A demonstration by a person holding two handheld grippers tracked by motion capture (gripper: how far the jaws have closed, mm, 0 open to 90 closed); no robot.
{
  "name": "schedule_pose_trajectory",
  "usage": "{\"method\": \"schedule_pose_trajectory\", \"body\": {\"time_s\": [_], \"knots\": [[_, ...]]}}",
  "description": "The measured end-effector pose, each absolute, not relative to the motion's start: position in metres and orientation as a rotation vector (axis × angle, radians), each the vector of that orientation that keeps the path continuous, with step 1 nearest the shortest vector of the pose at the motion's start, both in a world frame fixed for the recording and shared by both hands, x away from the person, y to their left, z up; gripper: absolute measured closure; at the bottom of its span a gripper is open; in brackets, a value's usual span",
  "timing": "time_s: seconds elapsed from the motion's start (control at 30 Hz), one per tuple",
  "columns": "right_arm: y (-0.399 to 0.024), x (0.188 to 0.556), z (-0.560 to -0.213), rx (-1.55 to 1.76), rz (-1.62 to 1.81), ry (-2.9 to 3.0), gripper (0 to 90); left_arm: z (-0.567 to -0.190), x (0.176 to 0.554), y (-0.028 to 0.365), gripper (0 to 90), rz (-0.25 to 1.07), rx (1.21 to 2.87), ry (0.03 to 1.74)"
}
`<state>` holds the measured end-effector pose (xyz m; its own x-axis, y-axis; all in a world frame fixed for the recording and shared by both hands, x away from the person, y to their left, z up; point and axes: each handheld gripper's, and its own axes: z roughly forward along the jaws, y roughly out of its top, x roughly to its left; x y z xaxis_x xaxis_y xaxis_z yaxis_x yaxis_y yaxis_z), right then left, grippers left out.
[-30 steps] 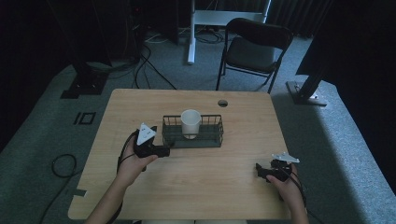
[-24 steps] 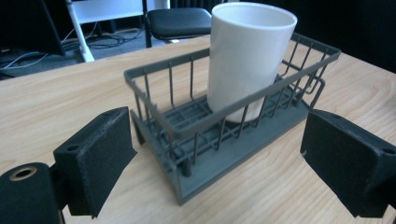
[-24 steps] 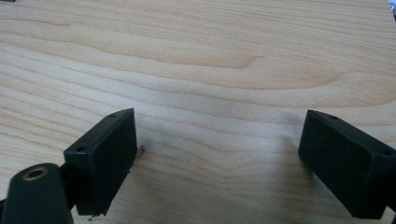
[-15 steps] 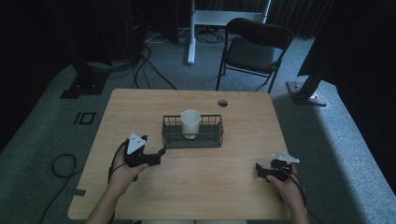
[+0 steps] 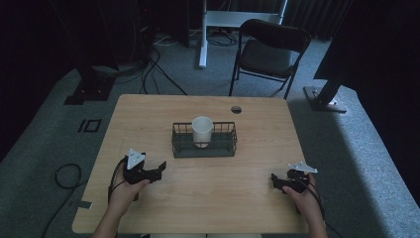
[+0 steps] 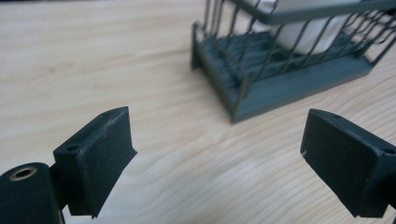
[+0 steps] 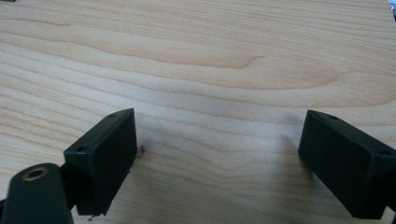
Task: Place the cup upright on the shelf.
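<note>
**Both grippers down by the near edge, cup in the basket**

Your left gripper [image 5: 159,168] sits at the near left of the table [image 5: 148,114], held in your left hand [image 5: 126,191], its grey plate on top. Its jaws stand wide apart with nothing between them. In the left gripper view, that gripper [image 6: 219,154] looks across bare wood toward the near left corner of the basket [image 6: 280,88], which is near but apart from the jaws.

Your right gripper [image 5: 275,181] rests at the near right of the table, in your right hand [image 5: 307,198], and points left. Its jaws are also spread wide and hold nothing. In the right gripper view, the gripper [image 7: 219,154] has plain wood grain between its pads and beyond them.

The dark wire basket [image 5: 204,149] stands at the middle of the table, well apart from the right gripper. The white cup [image 5: 202,130] stands upright inside it, toward the back, just left of the basket's middle. In the left gripper view the cup [image 6: 303,32] shows behind the wires.

A folding chair [image 5: 270,47] stands on the floor beyond the table.
</note>
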<state>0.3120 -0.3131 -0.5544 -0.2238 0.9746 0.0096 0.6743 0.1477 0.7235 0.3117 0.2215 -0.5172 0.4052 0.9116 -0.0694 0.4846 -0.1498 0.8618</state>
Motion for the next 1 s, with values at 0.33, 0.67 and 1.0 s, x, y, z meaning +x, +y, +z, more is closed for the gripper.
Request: {"method": "schedule_pose_trajectory", "body": {"time_s": [0.33,0.67,1.0], "knots": [[-0.313,0.312,-0.554,1.571,0.849,1.963,11.0,-0.526,0.308,0.237,9.7,0.652,1.824,1.368],[-0.313,0.312,-0.554,1.571,0.85,1.963,11.0,-0.536,0.307,0.259,9.7,0.666,1.812,1.511],[-0.313,0.312,-0.554,1.571,0.849,1.963,11.0,-0.549,0.304,0.266,9.7,0.697,1.854,1.603]]}}
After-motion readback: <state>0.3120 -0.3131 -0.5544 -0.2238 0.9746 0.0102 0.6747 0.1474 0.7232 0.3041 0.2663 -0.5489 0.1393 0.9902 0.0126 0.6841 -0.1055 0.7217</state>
